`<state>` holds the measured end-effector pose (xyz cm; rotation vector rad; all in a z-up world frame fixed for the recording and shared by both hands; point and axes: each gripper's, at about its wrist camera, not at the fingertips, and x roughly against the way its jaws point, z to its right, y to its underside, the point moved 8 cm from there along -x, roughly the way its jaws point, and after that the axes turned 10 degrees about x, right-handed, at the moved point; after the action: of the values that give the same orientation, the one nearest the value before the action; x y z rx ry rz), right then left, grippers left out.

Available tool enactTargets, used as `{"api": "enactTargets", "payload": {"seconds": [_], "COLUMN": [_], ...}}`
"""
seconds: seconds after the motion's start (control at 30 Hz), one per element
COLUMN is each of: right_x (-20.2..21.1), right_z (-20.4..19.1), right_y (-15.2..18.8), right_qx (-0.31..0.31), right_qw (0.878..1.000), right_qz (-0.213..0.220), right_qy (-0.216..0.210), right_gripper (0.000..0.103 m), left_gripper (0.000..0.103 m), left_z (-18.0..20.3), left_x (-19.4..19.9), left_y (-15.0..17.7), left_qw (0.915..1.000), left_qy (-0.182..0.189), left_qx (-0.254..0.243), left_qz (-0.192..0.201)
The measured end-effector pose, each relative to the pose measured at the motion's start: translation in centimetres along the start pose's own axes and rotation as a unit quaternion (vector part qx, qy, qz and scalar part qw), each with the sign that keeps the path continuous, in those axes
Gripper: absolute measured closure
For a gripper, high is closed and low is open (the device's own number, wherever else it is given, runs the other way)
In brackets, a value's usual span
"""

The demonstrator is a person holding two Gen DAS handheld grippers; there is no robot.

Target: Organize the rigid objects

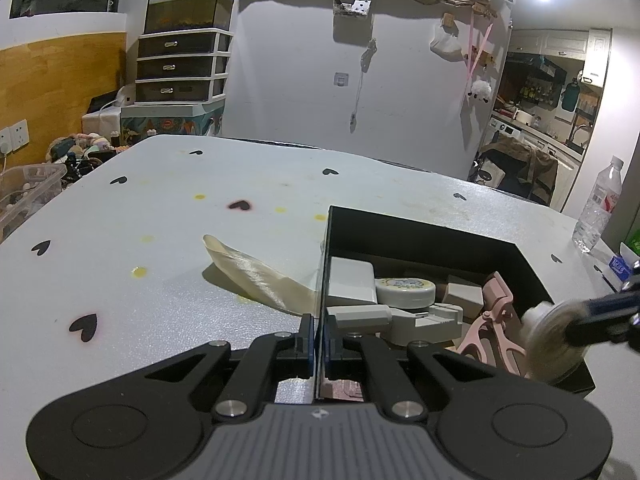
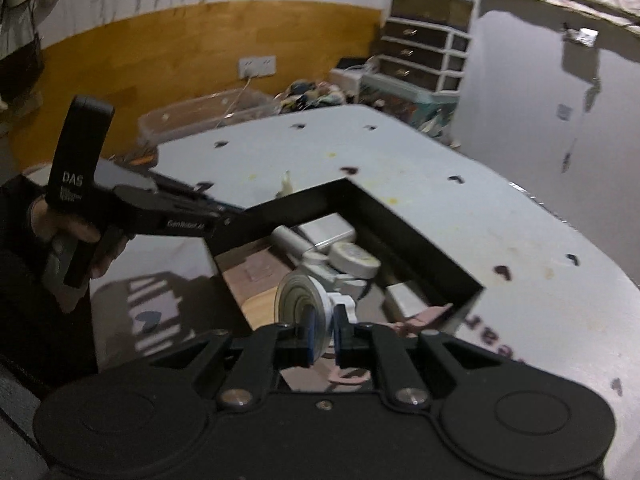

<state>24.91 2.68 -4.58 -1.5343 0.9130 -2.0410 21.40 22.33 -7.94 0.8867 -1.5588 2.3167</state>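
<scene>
1. We see the left gripper point(image 1: 319, 344) with its fingers closed on the near wall of the black box point(image 1: 420, 236) on the bench point(image 1: 160, 208).
2. The right gripper point(image 2: 323, 336) has its fingers clamped on a tape roll point(image 2: 298, 300), above the box's near end.
3. In the box lie another tape roll point(image 1: 406, 291), grey blocks and a pink tool point(image 1: 496, 320).

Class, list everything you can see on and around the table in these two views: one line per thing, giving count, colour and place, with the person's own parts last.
table: one, pale grey with black hearts, fills both views
box: one, black, open, on the table
tape roll: one, whitish, held over the box
round tin: one, white, inside the box
pink clip: one, inside the box
cloth strip: one, cream, on the table left of the box
water bottle: one, clear, far right
drawer unit: one, white and dark, by the wall
left gripper: black, shut on the box wall
right gripper: black, shut on the tape roll
</scene>
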Motion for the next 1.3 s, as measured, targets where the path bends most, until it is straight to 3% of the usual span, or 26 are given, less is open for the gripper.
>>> {"api": "enactTargets", "payload": {"seconds": [0.13,0.2,0.27,0.67,0.87,0.97,1.03,1.17,1.3], "right_x": [-1.1,-1.2,-1.2,-1.1,-0.9,-0.7,-0.4,0.3,0.9], "right_z": [-0.5,-0.6,-0.6,-0.6,-0.2,0.1,0.3,0.5,0.8], "right_y": [0.1,0.2,0.3,0.6,0.7,0.7,0.7,0.5,0.3], "right_qx": [-0.008,-0.013,-0.011,-0.022,-0.046,-0.063,-0.074,-0.094,-0.107], "right_qw": [1.000,0.999,0.999,0.999,0.998,0.997,0.997,0.995,0.993], "right_qz": [-0.021,-0.028,-0.031,-0.042,-0.041,-0.040,-0.037,-0.035,-0.037], "right_qy": [-0.014,-0.021,-0.021,-0.018,-0.014,-0.009,-0.001,0.006,0.025], "right_gripper": [0.093,0.082,0.078,0.073,0.058,0.045,0.030,0.023,0.008], "left_gripper": [0.098,0.098,0.098,0.098,0.098,0.098,0.098,0.098,0.098], "left_z": [0.1,0.1,0.1,0.0,-0.1,-0.1,-0.1,-0.1,-0.1], "left_x": [-0.1,-0.1,-0.2,-0.2,-0.2,-0.2,-0.2,-0.2,-0.3], "left_y": [-0.1,-0.1,-0.1,-0.2,-0.1,-0.1,-0.1,-0.1,-0.1], "left_qw": [1.0000,1.0000,1.0000,1.0000,1.0000,1.0000,1.0000,1.0000,1.0000], "left_qy": [0.002,0.003,0.004,0.004,0.003,0.003,0.003,0.004,0.005], "left_qx": [0.000,0.000,0.000,-0.001,-0.001,-0.001,-0.001,0.000,-0.003], "left_qz": [-0.001,-0.001,-0.002,-0.002,-0.004,-0.003,-0.003,-0.003,-0.004]}}
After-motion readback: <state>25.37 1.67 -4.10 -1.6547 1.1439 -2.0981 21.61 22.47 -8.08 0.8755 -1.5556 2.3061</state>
